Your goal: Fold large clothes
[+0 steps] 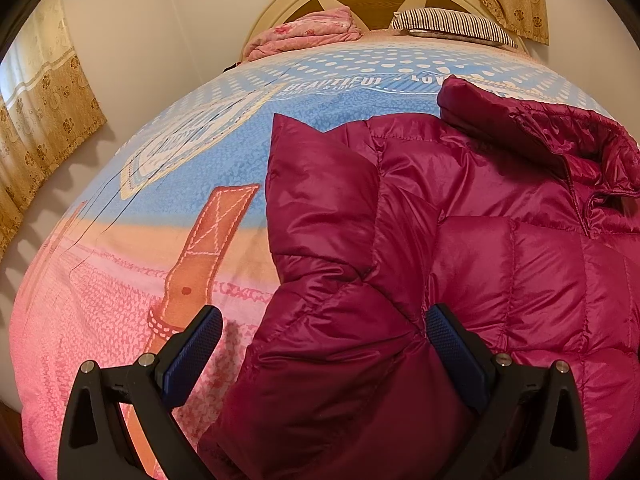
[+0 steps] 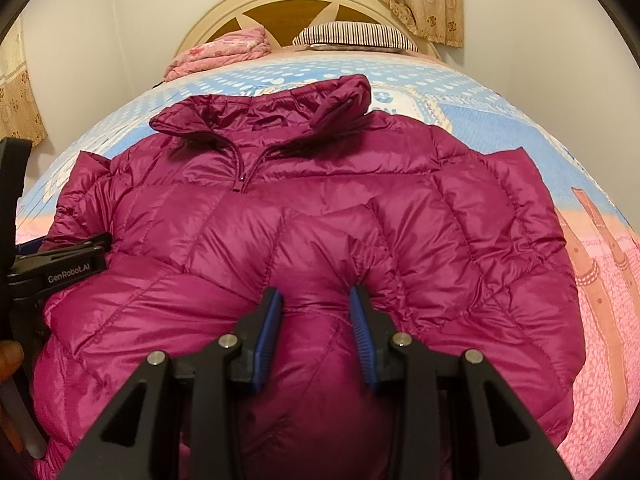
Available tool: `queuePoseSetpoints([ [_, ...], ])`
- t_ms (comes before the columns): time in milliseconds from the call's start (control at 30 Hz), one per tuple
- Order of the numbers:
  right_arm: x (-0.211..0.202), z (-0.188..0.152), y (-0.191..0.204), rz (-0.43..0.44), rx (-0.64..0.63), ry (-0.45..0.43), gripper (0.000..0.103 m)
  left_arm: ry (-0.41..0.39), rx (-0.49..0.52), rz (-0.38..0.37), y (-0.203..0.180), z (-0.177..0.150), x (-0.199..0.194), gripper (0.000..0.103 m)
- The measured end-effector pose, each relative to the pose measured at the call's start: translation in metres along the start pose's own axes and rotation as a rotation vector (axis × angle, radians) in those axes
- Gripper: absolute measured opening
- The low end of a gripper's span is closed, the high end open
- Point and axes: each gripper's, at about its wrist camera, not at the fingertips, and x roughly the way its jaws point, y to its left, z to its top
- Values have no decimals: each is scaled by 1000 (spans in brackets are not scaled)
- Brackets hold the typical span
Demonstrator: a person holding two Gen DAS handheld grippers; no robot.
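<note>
A magenta quilted puffer jacket [image 2: 320, 200] lies front up on the bed, collar toward the headboard, zip partly undone. My right gripper [image 2: 316, 312] is over its lower middle, its blue pads [image 2: 267, 332] pinching a puffy fold of the jacket. In the left wrist view the jacket [image 1: 460, 240] fills the right half, with its sleeve [image 1: 320, 208] folded down along the left side. My left gripper [image 1: 324, 324] stands wide open over the sleeve's lower end; one pad [image 1: 452, 344] touches the fabric, the other is over the bedspread. The left gripper's body [image 2: 60, 268] shows at the jacket's left edge.
The blue and pink printed bedspread [image 1: 160, 208] covers the bed. At the headboard [image 2: 288, 4] lie a folded pink quilt [image 2: 224, 52] and a striped pillow [image 2: 352, 36]. Patterned curtains [image 1: 44, 120] hang by the walls. A person's hand [image 2: 10, 356] shows at the lower left.
</note>
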Motion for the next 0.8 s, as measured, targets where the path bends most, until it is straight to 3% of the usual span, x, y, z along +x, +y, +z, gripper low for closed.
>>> queuePoseSetpoints([
  [300,-1,3,1,-2,-11,14,40,23,-8,-42,10,5,-2,102],
  [367,-7,6,0,17,-26,17,50,17,6,-39,17,9,-12,102],
  [433,-21,11,1,37,-54,7,84,-28,-12,-52,32,19,-34,102],
  [467,-28,14,1,34,-59,-11,89,-55,-19,-68,38,25,-44,102],
  [600,-45,47,-10,43,-78,-59,90,-163,0,-109,44,66,-75,102],
  [667,-39,71,-20,50,-61,-54,90,-157,24,-153,34,91,-75,102],
  [800,-17,120,-35,20,-60,-62,90,-158,73,-165,1,130,-59,102],
])
